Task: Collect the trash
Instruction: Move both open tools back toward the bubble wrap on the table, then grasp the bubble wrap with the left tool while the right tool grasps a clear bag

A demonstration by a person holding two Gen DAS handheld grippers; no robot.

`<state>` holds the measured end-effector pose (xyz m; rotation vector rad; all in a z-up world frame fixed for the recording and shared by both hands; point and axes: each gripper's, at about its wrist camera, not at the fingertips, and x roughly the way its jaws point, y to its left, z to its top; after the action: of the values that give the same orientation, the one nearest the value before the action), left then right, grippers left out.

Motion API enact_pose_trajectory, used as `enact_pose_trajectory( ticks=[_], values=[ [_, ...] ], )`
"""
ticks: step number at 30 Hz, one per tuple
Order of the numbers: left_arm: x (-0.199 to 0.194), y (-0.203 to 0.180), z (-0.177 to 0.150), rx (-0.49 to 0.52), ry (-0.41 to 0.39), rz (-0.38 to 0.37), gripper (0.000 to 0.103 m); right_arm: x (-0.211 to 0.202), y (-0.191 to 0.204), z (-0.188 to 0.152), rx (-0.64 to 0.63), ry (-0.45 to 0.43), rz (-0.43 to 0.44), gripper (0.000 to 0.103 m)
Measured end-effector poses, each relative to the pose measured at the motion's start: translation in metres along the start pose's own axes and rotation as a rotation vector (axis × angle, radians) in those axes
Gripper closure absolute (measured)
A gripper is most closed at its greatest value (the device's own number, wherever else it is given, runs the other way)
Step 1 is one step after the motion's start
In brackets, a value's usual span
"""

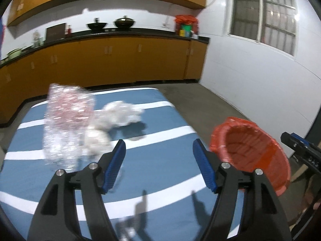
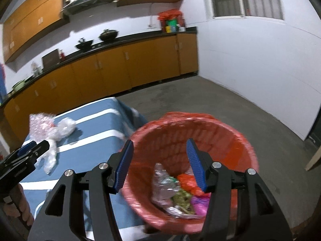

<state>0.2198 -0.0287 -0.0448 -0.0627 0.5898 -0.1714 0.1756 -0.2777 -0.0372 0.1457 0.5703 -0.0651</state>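
left wrist view shows the left gripper (image 1: 159,166) with its fingers spread wide and nothing between them, hanging above the blue striped table (image 1: 156,180). at about 10 o'clock from the fingers lies the remaining trash: a crinkled sheet of bubble wrap (image 1: 66,124) and, just beside it toward 12 o'clock, a crumpled clear plastic wad (image 1: 120,113). motion blur smears both, so whether they touch or only overlap in view is hard to say. the red-lined bin (image 1: 254,152) sits at 3 o'clock, off the table's edge.

right wrist view has the right gripper (image 2: 160,165) open too, empty, poised over the mouth of the bin, where wrappers (image 2: 176,192) already lie at the bottom.

the step in hand looks like a reach for the next piece. to do it well, the left gripper should swing toward 10 o'clock, come down with fingers kept wide, and straddle a raised fold of the bubble wrap rather than press on a flat part. light film slips and springs, so close fully on a bunched ridge, lift slowly, and check that the plastic wad does not drag along. the bin should stay near the table's edge for a short carry.
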Motion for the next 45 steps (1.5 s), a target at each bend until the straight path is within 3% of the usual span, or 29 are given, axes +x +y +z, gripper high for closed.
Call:
enact_pose_trajectory(
  ticks=[6,10,20,26,33,35,40,45],
  values=[
    [-0.024,0.063,-0.007,-0.032,-0.039,0.172,0.034,0.016,0.07,0.005,-0.101,0.034,0.148,0.047],
    [-0.038,0.113,-0.009,-0.131,-0.05,0.26,0.032,0.035,0.115,0.006,-0.102,0.09,0.279,0.047],
    [-0.068,0.186,-0.024,-0.245,-0.076,0.398,0.025,0.083,0.22,-0.009,-0.246,0.19,0.396,0.049],
    [-0.073,0.211,-0.029,-0.282,-0.07,0.419,0.025,0.116,0.253,-0.02,-0.287,0.259,0.395,0.049],
    [-0.072,0.223,-0.031,-0.297,-0.064,0.407,0.025,0.143,0.264,-0.026,-0.299,0.323,0.368,0.049],
    [-0.069,0.224,-0.029,-0.299,-0.058,0.391,0.025,0.147,0.265,-0.028,-0.31,0.344,0.372,0.055],
    [-0.052,0.219,-0.022,-0.293,-0.037,0.339,0.025,0.142,0.262,-0.035,-0.353,0.359,0.377,0.085],
    [-0.021,0.204,-0.008,-0.27,0.001,0.263,0.025,0.119,0.24,-0.038,-0.344,0.336,0.392,0.091]
  ],
)
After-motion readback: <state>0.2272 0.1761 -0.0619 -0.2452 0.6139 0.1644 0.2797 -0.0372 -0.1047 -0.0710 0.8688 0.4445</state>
